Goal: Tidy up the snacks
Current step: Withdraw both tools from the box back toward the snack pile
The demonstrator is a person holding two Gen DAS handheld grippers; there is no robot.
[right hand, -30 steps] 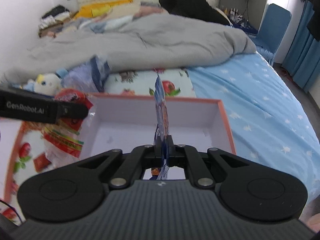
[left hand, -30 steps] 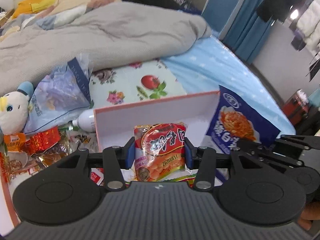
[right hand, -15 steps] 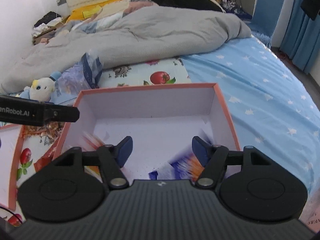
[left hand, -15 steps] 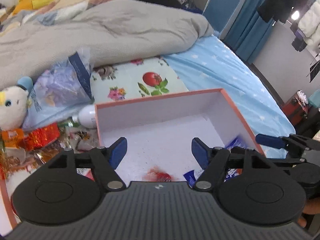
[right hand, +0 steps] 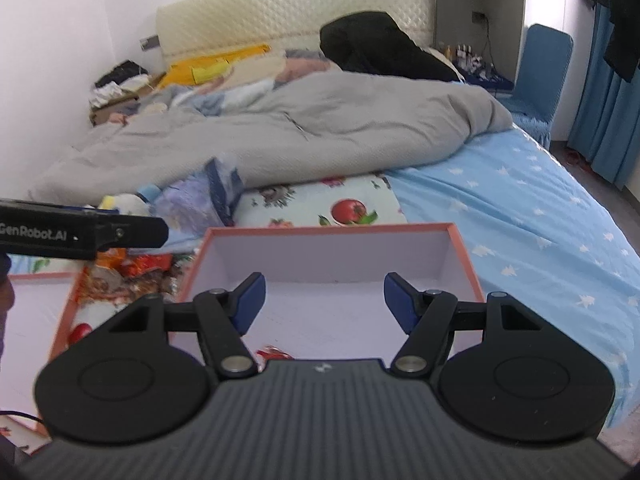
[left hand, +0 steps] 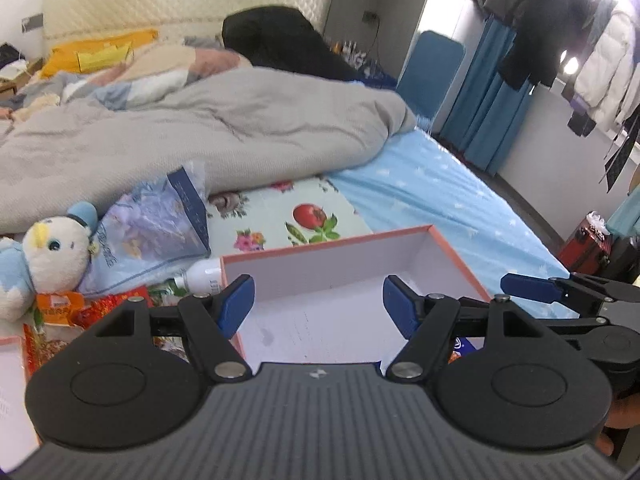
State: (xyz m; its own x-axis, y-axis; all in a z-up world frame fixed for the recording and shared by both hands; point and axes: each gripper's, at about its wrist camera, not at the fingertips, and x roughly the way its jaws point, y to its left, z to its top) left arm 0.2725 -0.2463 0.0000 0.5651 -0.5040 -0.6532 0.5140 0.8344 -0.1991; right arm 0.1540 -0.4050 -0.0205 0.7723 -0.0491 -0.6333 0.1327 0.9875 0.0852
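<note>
My left gripper [left hand: 318,302] hangs open over the near part of the orange-rimmed box [left hand: 328,240], nothing between its blue pads. A corner of the blue snack packet [left hand: 460,349] peeks out beside its right finger. My right gripper [right hand: 325,302] is open too, above the same box [right hand: 328,229]. Only a sliver of the red snack packet [right hand: 276,354] shows on the box floor under it. Loose snacks [left hand: 108,308] lie in a heap left of the box.
Left of the box are a plush bird [left hand: 52,256], a clear plastic bag [left hand: 160,228], a white bottle [left hand: 202,276] and the box lid [right hand: 36,312]. A grey duvet [left hand: 200,132] is heaped behind. Blue sheet [right hand: 540,232] lies to the right.
Both grippers opened and let their packets fall into the box, the left the red one, the right the blue one. Both then rose and drew back, so the packets are almost hidden.
</note>
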